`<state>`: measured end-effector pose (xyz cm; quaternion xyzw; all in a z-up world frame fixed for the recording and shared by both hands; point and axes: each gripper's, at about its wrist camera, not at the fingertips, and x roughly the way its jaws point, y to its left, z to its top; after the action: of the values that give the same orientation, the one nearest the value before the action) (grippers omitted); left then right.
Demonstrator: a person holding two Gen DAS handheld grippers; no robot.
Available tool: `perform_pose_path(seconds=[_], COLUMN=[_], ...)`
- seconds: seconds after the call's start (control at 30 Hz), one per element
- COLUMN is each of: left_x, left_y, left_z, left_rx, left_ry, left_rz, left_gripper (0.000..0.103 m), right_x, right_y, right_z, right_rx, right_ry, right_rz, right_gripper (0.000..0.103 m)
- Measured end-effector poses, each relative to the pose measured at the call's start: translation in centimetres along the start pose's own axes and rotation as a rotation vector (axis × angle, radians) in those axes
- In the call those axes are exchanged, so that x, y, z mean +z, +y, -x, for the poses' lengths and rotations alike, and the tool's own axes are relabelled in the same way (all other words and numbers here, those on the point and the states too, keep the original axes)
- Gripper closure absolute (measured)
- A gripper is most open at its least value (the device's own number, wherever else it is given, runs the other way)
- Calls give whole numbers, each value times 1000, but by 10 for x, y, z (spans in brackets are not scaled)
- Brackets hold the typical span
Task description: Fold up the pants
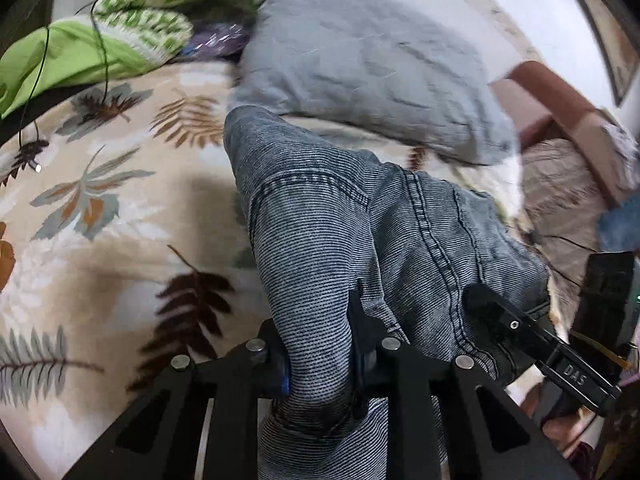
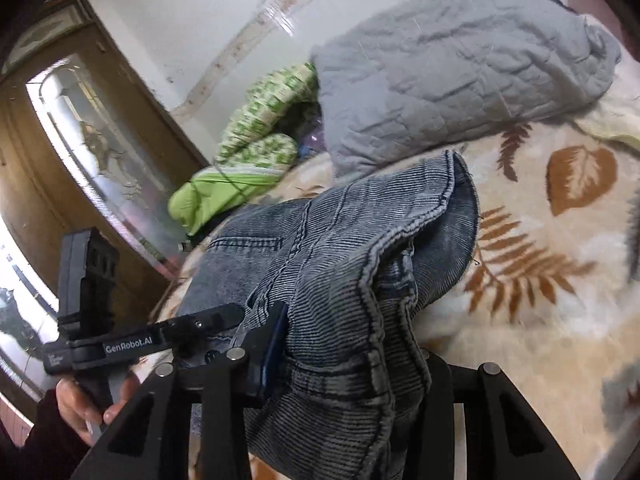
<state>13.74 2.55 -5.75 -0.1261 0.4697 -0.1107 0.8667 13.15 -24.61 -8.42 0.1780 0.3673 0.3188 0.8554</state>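
Two claws were gripping the jeans at this moment, and I held one in each hand. My left claw (image 1: 320, 356) was clenched on a thick bunch of the jeans (image 1: 360, 240), the denim squeezed tight between its fingers. My right claw (image 2: 348, 364) was also grasping the jeans (image 2: 340, 260), on a fat roll of cloth with a stitched hem, so its jaws stood wider. In the left view I could see the right claw's finger (image 1: 520, 328) just beside mine, on the same piece of cloth.

The jeans hung partly lifted above the bed (image 1: 100, 240), which had a blanket with a leaf pattern. The far end of the denim reached toward the grey pillow (image 1: 360, 60). A green blanket (image 1: 80, 52) lay further away, at the wall.

I judged that I was in the middle of carrying the cloth for a fold. To do this well, I would keep both claws at equal height and pull them slightly apart, so the edge between them becomes straight and not bunched. Then I would lay the far part down first and let the cloth flatten before releasing. The denim looked heavy and stiff, so a slow movement should help. I would also keep away from the pillow, because the jeans could land on it.
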Motion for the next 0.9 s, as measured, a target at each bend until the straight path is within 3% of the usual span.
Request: perform_pose_path(seconds=[0.07, 0.13, 0.17, 0.3, 0.43, 0.57, 0.77, 0.9], left_x=[2, -1, -2, -7, -16, -32, -54, -66], left_y=[9, 19, 20, 24, 20, 4, -20, -43], left_z=[-25, -45, -48, -44, -22, 18, 86, 127], left_rx=[66, 132, 138, 211, 242, 302, 362, 427], left_ry=[24, 34, 27, -14, -27, -82, -200, -317], left_rz=[9, 10, 14, -11, -11, -33, -40, -97], left_gripper=[77, 58, 54, 28, 27, 24, 22, 21], right_x=[5, 4, 2, 2, 0, 1, -15, -42], right_y=[-8, -21, -27, -41, -34, -8, 54, 86], right_z=[-27, -60, -67, -74, -59, -20, 64, 101], right_rx=[-33, -96, -123, -99, -173, -304, -348, -339], right_ry=[36, 101, 111, 154, 171, 67, -249, -378], right_rz=[-7, -13, -23, -91, -103, 4, 220, 268], right_gripper=[60, 49, 36, 31, 28, 28, 27, 24])
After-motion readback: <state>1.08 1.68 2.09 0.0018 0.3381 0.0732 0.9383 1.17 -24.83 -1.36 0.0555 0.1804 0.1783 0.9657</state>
